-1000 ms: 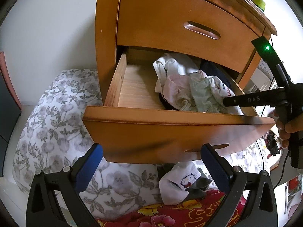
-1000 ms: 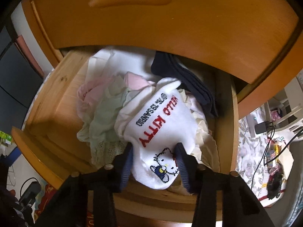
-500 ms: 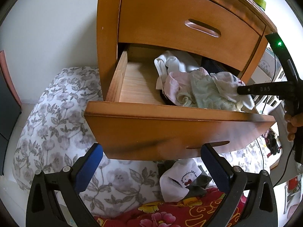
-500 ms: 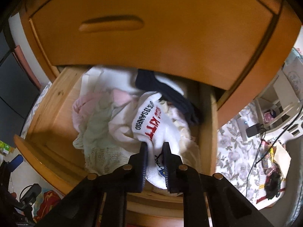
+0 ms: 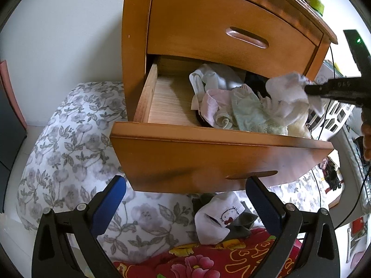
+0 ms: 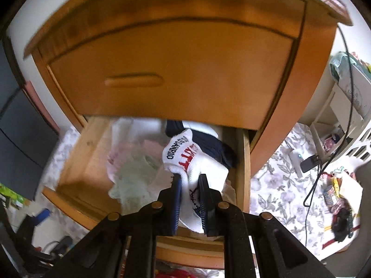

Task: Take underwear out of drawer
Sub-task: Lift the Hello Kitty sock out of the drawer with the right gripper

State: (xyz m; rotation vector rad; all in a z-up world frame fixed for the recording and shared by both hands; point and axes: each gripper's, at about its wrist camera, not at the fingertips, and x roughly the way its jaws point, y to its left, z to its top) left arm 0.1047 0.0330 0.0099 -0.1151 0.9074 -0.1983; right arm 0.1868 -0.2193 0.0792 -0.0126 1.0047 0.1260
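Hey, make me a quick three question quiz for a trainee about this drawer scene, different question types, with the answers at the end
1. True or false: the right hand-held gripper is shut on the white printed underwear.
2. Multiple choice: where is the left hand-held gripper? A) inside the open drawer, B) open and empty in front of the drawer, C) gripping the closed upper drawer.
3. Short answer: what lies on the bedding below the drawer front?

Key:
1. True; the fabric is pinched between its pads and lifted above the pile of clothes.
2. B.
3. A second white cartoon-print garment on a dark one.
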